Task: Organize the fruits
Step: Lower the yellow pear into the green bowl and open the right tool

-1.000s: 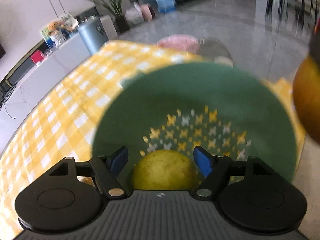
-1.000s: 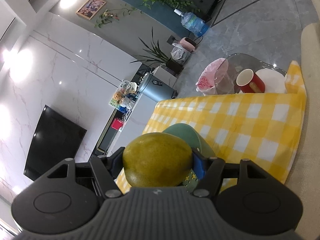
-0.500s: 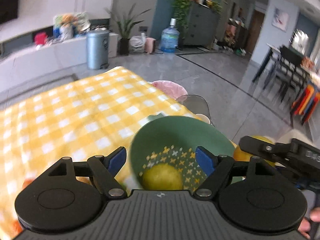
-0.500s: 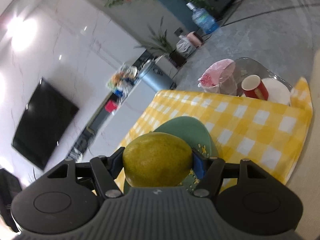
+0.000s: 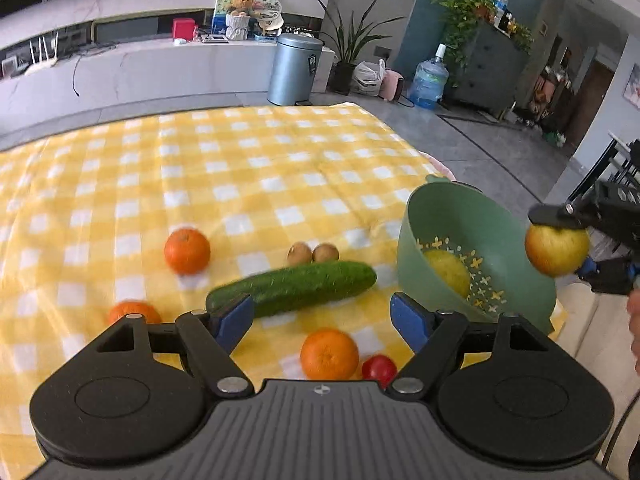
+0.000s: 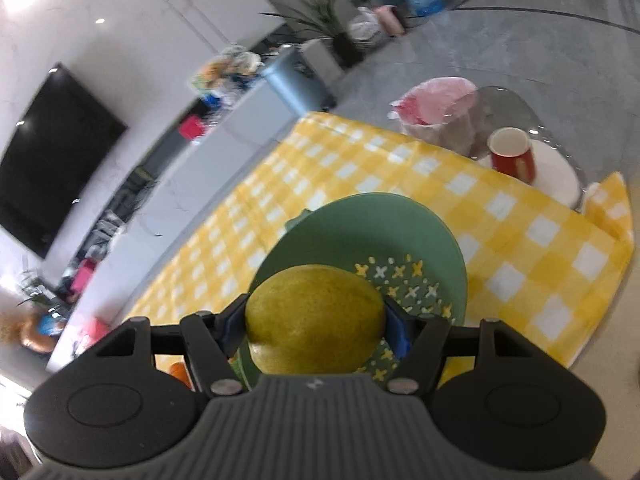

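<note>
Covering most of both frames, the yellow-and-white checked cloth [image 5: 248,168] carries everything. At the right of the left wrist view sits the green colander [image 5: 480,220], tilted with its mouth toward the camera, and a yellow-green fruit [image 5: 447,272] rests inside on its perforated bottom. Left of the colander, in the lower centre of the frame, lies a dark green cucumber [image 5: 296,286], its left end just behind the left gripper's blue pad. The left gripper [image 5: 322,318] fills the bottom of that view with its tongs spread wide and nothing between them. At the right edge, the right gripper [image 5: 576,244] holds a yellow-green pear-like fruit [image 5: 557,251] just beside the colander's rim; in the right wrist view the same fruit [image 6: 316,320] sits clamped between the blue pads, directly in front of the colander's mouth. Three oranges lie loose: one left of centre [image 5: 187,250], one at lower centre [image 5: 329,354], one partly hidden behind the left finger [image 5: 134,312]. Two small brown kiwis [image 5: 312,253] touch each other just above the cucumber, and a red tomato [image 5: 379,368] sits beside the lower orange.
</note>
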Demonstrator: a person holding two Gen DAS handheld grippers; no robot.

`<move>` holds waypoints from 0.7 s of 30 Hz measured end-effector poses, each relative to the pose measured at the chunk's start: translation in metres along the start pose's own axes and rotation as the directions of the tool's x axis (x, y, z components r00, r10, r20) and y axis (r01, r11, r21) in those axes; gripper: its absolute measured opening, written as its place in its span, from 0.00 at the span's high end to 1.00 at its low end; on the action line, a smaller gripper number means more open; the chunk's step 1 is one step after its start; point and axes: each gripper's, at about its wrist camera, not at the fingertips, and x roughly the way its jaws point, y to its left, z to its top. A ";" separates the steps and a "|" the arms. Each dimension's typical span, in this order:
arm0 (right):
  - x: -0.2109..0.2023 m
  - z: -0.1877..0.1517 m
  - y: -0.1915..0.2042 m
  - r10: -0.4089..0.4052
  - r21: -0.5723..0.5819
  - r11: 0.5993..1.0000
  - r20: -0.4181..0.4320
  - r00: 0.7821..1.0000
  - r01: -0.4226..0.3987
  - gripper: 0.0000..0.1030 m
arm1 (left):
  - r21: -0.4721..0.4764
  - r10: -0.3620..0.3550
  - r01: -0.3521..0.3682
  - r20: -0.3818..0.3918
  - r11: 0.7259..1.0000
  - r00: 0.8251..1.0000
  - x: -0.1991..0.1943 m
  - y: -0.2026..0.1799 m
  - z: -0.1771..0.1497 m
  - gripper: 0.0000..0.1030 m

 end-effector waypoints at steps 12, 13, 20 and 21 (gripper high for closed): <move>0.063 0.006 0.038 -0.342 -0.040 0.940 -0.050 0.938 0.340 0.37 | -0.044 -0.054 0.053 -0.024 0.998 0.998 -0.013 0.019 -0.012 0.12; 0.073 0.006 0.037 -0.377 -0.048 0.926 -0.068 0.924 0.374 0.37 | -0.050 -0.055 0.054 -0.032 0.997 0.998 -0.012 0.020 -0.012 0.12; 0.107 0.002 0.032 -0.562 -0.118 0.824 -0.050 0.825 0.554 0.37 | -0.075 -0.112 0.106 -0.079 0.992 0.991 -0.011 0.029 -0.011 0.12; 0.109 0.002 0.033 -0.571 -0.126 0.818 -0.049 0.820 0.562 0.37 | -0.082 -0.115 0.109 -0.079 0.991 0.990 -0.011 0.030 -0.010 0.12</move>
